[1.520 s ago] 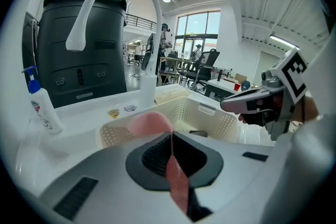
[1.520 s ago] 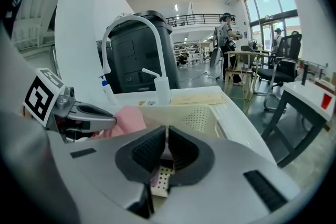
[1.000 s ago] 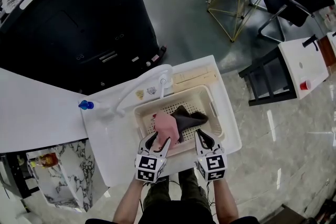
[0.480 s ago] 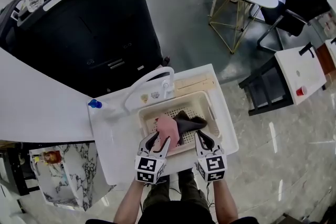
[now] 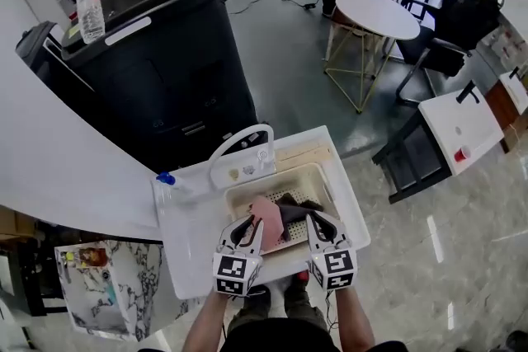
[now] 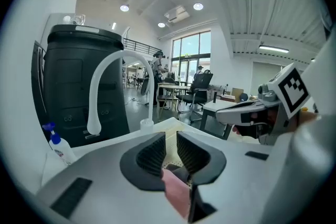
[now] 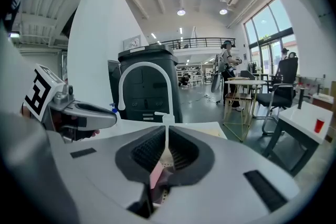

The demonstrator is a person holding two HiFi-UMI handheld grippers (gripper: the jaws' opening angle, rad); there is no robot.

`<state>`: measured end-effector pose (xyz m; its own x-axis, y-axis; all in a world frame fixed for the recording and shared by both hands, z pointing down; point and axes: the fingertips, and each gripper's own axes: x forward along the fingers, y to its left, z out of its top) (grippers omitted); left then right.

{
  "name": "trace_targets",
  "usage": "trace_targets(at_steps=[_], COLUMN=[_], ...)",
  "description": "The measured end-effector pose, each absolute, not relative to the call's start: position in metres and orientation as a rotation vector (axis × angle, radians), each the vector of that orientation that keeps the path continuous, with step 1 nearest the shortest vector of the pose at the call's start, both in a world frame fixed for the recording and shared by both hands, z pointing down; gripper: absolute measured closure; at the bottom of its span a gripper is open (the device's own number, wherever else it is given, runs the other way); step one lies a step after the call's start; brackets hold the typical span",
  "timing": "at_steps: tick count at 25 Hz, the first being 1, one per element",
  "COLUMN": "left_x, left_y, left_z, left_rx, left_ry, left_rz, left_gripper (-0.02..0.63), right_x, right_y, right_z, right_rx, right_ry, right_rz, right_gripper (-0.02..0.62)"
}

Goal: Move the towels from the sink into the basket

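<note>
A pink towel (image 5: pixel 266 213) and a dark towel (image 5: pixel 295 213) lie in the cream perforated basket (image 5: pixel 330 185), which sits in the white sink unit under the faucet (image 5: pixel 239 140). My left gripper (image 5: pixel 250 228) is at the basket's near edge. Its jaws are closing and pinch the near end of the pink towel (image 6: pixel 176 191), seen low between the pads in the left gripper view. My right gripper (image 5: pixel 314 220) is shut beside the dark towel. Through the slit between its jaws (image 7: pixel 166 153) I see only the faucet; pink towel (image 7: pixel 156 174) shows below them.
A blue-capped bottle (image 5: pixel 169 180) stands at the sink unit's left rear corner. A large black bin (image 5: pixel 165 53) stands behind the sink. A round table (image 5: pixel 375 12) and chairs are at the back right, and a white table with a red cup (image 5: pixel 462 124) at the right.
The left gripper's fingers have drawn in around the pink towel. The head view has tilted up, so the sink sits lower in it. The right gripper has kept its place.
</note>
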<state>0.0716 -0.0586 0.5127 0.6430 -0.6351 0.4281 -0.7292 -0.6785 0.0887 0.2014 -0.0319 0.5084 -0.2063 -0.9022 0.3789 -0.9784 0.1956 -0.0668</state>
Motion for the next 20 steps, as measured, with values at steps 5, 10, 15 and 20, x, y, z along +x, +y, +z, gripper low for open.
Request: trace_targets(at_steps=[5,10,15,20], left_x=[0.060,0.053,0.046,0.036], left_y=[-0.062,-0.064,-0.063,-0.060], left_z=[0.482,0.457,0.441,0.434], left_rx=[2.651,2.689,2.719,2.731], left_ry=[-1.163,-1.195,-1.196,-1.216], left_rz=[0.487,0.447,0.405,0.393], left_gripper=[0.561,0.582,0.595,0.595], right_x=[0.202,0.197,0.196,0.196], right_y=[-0.028,-0.027,-0.026,-0.020], right_z=[0.488,0.468,0.450,0.441], right_rx=[1.824,1.834,1.850,1.863], right_ry=[-2.218,-2.241,-2.260,-2.267], right_rz=[0.374,0.310,0.257,0.225], right_gripper=[0.554,0.554,0.554,0.554])
